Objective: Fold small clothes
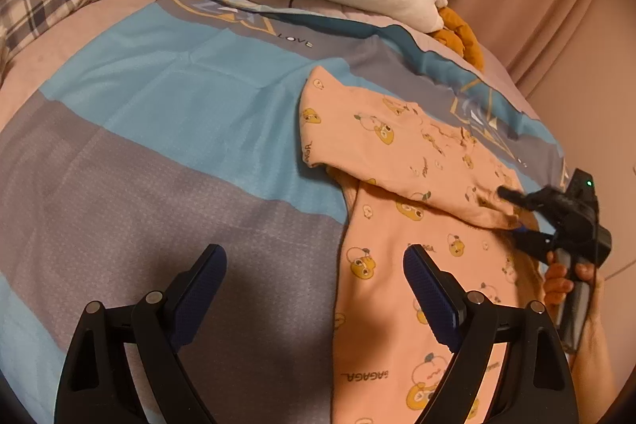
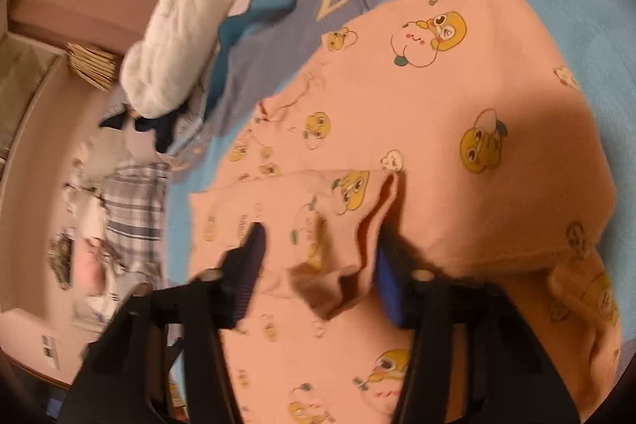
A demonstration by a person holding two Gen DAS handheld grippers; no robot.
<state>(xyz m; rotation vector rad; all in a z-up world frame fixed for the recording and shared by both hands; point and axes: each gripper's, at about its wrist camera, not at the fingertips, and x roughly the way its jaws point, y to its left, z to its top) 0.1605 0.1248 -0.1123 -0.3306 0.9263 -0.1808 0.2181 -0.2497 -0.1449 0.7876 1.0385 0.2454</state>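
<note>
On the bed's blue-and-grey quilt (image 1: 167, 130) lies a peach cotton baby garment printed with yellow cartoon faces (image 1: 401, 225), its lower end cut off. The right wrist view is blurred. The left gripper (image 1: 314, 289) is spread wide, grasping nothing; the right gripper (image 2: 318, 261) straddles a bunched fold, pads not visibly pressing.

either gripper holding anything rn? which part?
Right gripper has a bunched fold at the edge of the pink printed garment between its fingers; whether the pads pinch it can't be told. Left gripper is open, holding nothing.
</note>
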